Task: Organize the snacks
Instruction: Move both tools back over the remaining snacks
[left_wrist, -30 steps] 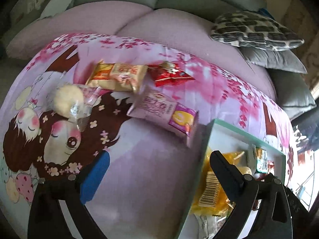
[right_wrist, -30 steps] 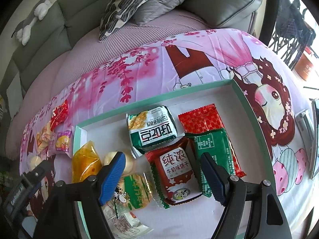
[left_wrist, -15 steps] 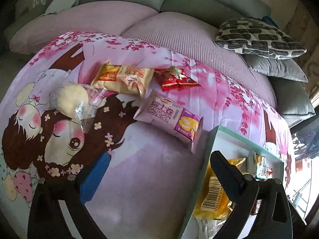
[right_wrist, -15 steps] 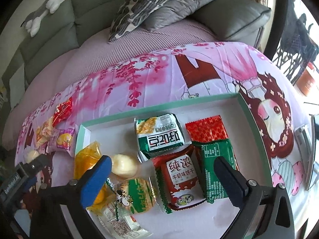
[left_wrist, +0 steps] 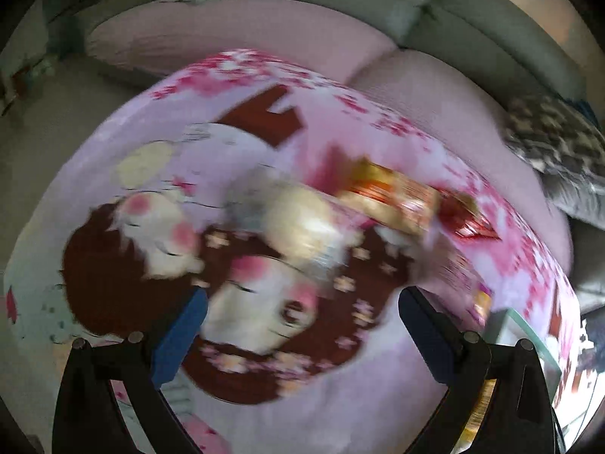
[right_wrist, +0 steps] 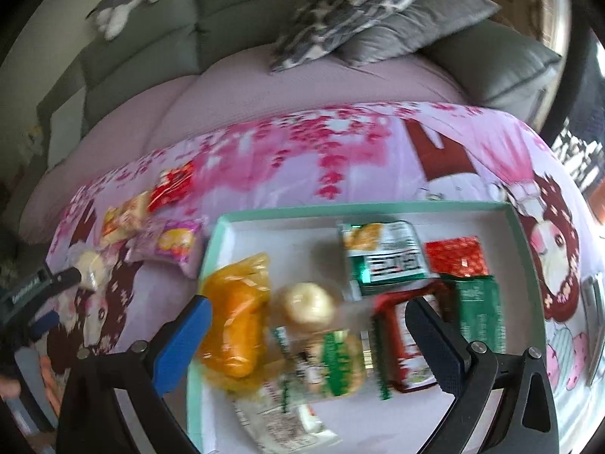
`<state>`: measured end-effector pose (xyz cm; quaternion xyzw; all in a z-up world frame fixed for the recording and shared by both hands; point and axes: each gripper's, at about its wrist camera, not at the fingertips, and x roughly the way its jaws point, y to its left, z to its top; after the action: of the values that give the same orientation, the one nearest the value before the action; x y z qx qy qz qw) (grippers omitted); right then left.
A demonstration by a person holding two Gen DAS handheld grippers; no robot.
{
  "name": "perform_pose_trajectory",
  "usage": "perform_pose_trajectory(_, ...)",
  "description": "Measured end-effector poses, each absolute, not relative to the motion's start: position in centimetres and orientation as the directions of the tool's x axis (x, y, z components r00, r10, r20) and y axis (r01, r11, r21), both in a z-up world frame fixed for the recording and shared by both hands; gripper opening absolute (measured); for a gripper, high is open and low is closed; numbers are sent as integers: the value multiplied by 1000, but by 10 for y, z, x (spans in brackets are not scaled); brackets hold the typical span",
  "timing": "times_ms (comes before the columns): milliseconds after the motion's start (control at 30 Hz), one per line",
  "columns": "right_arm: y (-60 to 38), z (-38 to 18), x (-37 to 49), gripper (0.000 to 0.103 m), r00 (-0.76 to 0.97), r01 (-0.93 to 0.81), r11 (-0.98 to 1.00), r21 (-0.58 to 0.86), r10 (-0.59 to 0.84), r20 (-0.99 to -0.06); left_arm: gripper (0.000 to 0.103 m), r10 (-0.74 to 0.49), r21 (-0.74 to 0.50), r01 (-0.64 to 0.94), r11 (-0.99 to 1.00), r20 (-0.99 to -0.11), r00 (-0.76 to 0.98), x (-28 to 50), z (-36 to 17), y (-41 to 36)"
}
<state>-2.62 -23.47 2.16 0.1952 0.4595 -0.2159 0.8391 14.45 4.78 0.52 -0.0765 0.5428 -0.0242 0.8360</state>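
A teal-rimmed white tray (right_wrist: pixel 359 210) holds several packets, among them an orange one (right_wrist: pixel 234 325), a pale bun (right_wrist: pixel 308 302) and a green-white one (right_wrist: pixel 385 253). My right gripper (right_wrist: pixel 308 325) hovers open above them, gripping nothing. Left of the tray lie a pink packet (right_wrist: pixel 170 246), a yellow packet (right_wrist: pixel 123 217), a red packet (right_wrist: pixel 174 185) and a wrapped bun (right_wrist: pixel 90 265). The left wrist view is blurred. There my left gripper (left_wrist: pixel 302 325) is open and empty over the cloth, short of the wrapped bun (left_wrist: pixel 306 223), yellow packet (left_wrist: pixel 389 196), red packet (left_wrist: pixel 465 219) and pink packet (left_wrist: pixel 461 276).
A cartoon-printed pink cloth (right_wrist: pixel 416 143) covers the surface. Behind it is a grey-green sofa (right_wrist: pixel 234 3) with a mauve seat cover, patterned and grey pillows (right_wrist: pixel 351 11), and a plush toy (right_wrist: pixel 128 0). The tray corner (left_wrist: pixel 529 325) shows at the right of the left wrist view.
My left gripper has swung left, so the loose snacks sit ahead of it and the tray has slid to the view's right edge. My right gripper's jaws have spread wider and shifted left over the tray.
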Motion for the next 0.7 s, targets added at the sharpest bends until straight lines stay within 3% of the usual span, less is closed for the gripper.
perform_pose_trajectory(333,-181,21,-2,103,526,388,915,112,-120,-842,101,-81,-154,-149,977,-908,410,160,0,102)
perform_pose_trajectory(700,-170,16,60,103,496,286,957,39,-113,-861,101,-168,-145,87,986,-901,401,184,-7,60)
